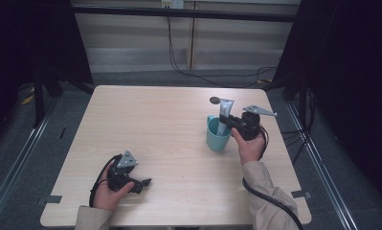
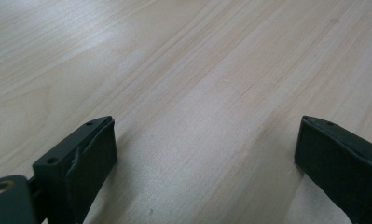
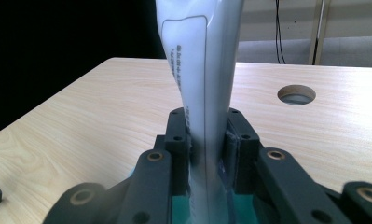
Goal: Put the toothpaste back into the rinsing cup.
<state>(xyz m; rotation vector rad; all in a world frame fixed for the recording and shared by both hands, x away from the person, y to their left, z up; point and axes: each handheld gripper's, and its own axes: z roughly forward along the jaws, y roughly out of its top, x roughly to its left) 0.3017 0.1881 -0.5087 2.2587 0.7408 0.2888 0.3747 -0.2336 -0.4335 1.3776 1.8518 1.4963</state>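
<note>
High view: right gripper [image 1: 229, 122] clenched on white tube [image 1: 224, 115], standing it in teal cup [image 1: 217, 135] nr table's [image 1: 145, 120] right edge; left gripper [image 1: 140, 184] released, idle at front-left.

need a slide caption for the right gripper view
Right hand-held gripper clamps a white tube upright over a teal cup on a wooden table.

The right gripper [image 1: 229, 122] is held level in the person's right hand [image 1: 250, 145], its jaws nearly closed, the pads [image 3: 181, 144] pressing from both sides. The left gripper [image 1: 141, 184] lies low in the left hand [image 1: 107, 194], jaws spread wide with nothing between them. Both sleeved forearms reach forward.
</note>
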